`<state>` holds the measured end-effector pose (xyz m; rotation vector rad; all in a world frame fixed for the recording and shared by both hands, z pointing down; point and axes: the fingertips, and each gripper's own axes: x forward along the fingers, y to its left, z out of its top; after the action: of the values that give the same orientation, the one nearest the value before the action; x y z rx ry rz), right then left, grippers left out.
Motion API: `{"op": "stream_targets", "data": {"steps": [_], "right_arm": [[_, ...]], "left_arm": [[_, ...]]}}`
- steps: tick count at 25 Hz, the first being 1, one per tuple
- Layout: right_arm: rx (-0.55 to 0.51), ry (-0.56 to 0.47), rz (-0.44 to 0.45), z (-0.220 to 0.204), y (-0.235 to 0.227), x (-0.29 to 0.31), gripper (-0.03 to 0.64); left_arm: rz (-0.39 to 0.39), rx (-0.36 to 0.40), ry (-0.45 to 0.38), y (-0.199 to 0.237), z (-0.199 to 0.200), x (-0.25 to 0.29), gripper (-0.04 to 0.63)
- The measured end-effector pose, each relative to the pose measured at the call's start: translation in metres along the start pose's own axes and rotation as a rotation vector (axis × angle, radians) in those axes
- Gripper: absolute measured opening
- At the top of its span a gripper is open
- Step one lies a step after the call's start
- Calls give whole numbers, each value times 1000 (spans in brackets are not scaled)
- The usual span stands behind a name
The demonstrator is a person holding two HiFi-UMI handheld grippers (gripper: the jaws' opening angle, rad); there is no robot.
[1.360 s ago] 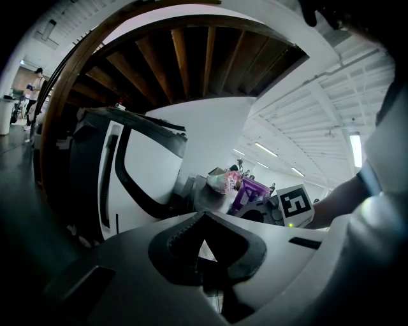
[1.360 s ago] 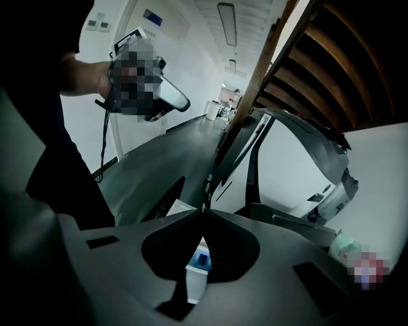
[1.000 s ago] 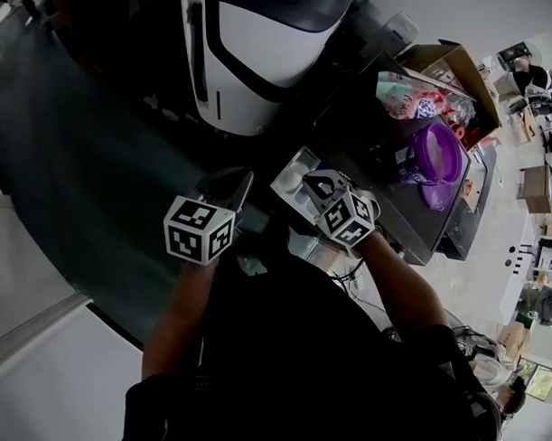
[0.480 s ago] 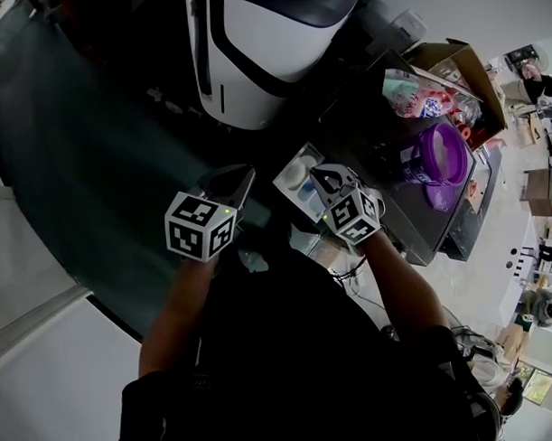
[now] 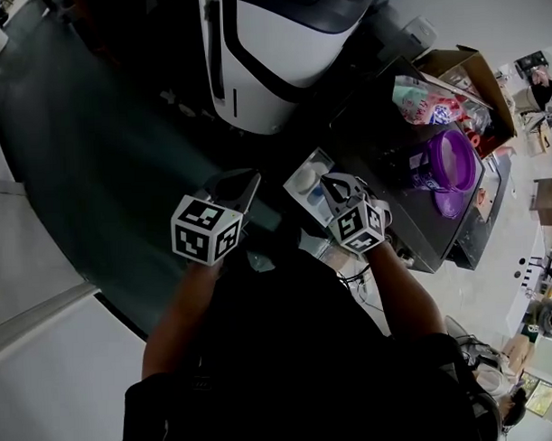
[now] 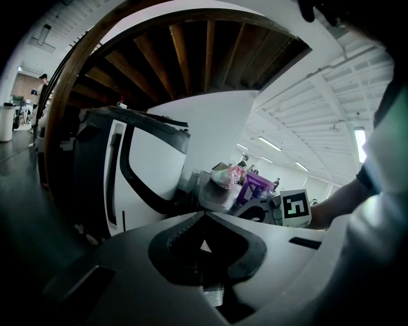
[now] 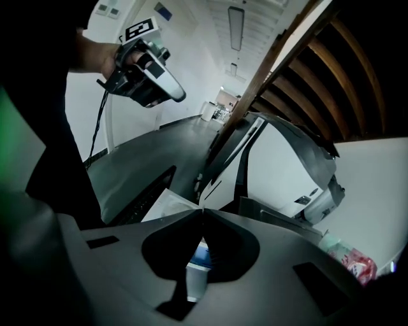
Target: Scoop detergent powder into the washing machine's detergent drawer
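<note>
White drawer (image 5: 303,180) just beside the right tool (image 5: 334,184), its jaws and those of the left tool (image 5: 236,184) pressed together, empty.

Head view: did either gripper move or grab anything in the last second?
Barely. The washing machine and detergent drawer slid slightly right in the picture, probably a head shift. The left gripper and right gripper stay by the drawer, both shut and empty; nothing taken or let go. The purple tub is unmoved.
</note>
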<state>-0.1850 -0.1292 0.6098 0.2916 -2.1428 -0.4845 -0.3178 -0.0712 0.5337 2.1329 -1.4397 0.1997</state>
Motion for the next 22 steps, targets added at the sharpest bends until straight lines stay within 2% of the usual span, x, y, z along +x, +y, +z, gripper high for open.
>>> {"op": "stream_targets", "data": {"steps": [6, 22], "right_arm": [[93, -27, -26, 5, -6, -7, 18], [191, -36, -84, 26, -4, -22, 18]], "left_arm": [[5, 4, -15, 1, 4, -10, 8], [-50, 55, -21, -5, -1, -40, 8]]}}
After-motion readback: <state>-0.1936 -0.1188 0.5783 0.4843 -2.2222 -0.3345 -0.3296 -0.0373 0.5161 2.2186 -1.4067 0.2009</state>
